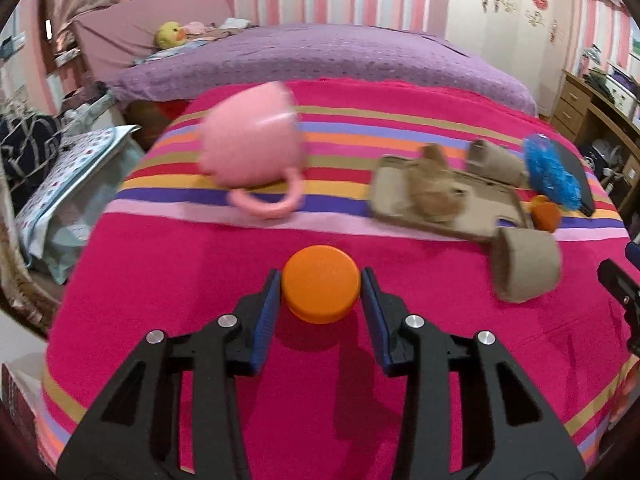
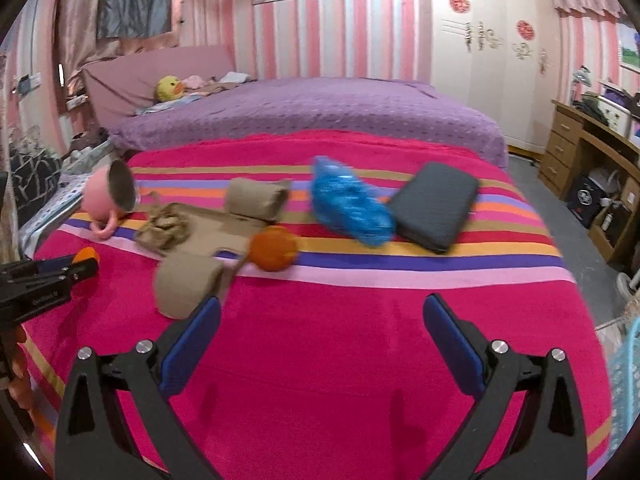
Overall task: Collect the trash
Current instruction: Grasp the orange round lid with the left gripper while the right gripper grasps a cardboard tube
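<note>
Both cameras ride on the grippers, low and close over the near end of the striped blanket (image 1: 200, 320), looking down and forward along it toward the purple bed (image 2: 320, 112) and striped wall. The left view sits left of the blanket's middle, the right view further right. Both share the blanket's far half, with the pink cup (image 1: 248, 148) and cardboard (image 1: 444, 200).

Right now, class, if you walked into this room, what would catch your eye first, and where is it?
First, the orange cap clamped in the left gripper above the striped pink blanket. Next, the pink cup lying on its side on the blanket's left. Towards the right, cardboard tubes and a flat cardboard piece are scattered, with a crumpled blue bag beside a dark case; the right gripper is open.
</note>
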